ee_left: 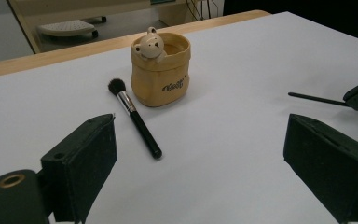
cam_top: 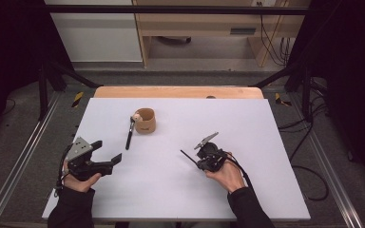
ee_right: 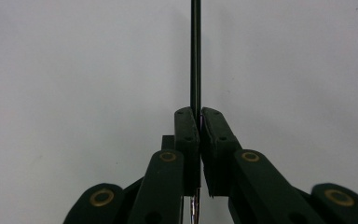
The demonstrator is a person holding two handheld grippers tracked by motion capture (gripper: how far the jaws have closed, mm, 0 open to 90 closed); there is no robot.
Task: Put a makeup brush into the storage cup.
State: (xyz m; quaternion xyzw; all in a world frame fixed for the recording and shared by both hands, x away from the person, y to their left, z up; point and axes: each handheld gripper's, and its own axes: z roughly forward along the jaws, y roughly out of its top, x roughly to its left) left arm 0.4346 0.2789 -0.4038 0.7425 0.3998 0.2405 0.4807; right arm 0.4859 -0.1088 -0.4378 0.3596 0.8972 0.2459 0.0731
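A tan pot point(cam_top: 145, 120) with a small bear figure on its rim stands upright at the middle back of the white mat, and it is close ahead in the left gripper view point(ee_left: 161, 74). Just left of the pot lies a black-handled brush point(cam_top: 130, 133) point(ee_left: 135, 116), bristles toward the far side. My left gripper point(cam_top: 108, 150) point(ee_left: 198, 135) rests open at the near left, nothing between its jaws. Near the right centre, my right gripper point(cam_top: 200, 164) point(ee_right: 199, 114) is shut on a thin black stick point(cam_top: 188, 156) point(ee_right: 195, 51) that juts out past its fingertips, low over the mat.
The white mat point(cam_top: 247, 190) covers a wooden table whose far edge point(cam_top: 178, 91) shows behind it. Black frame posts stand at both sides, and cables point(cam_top: 309, 156) run over the floor to the right. A desk stands beyond the table.
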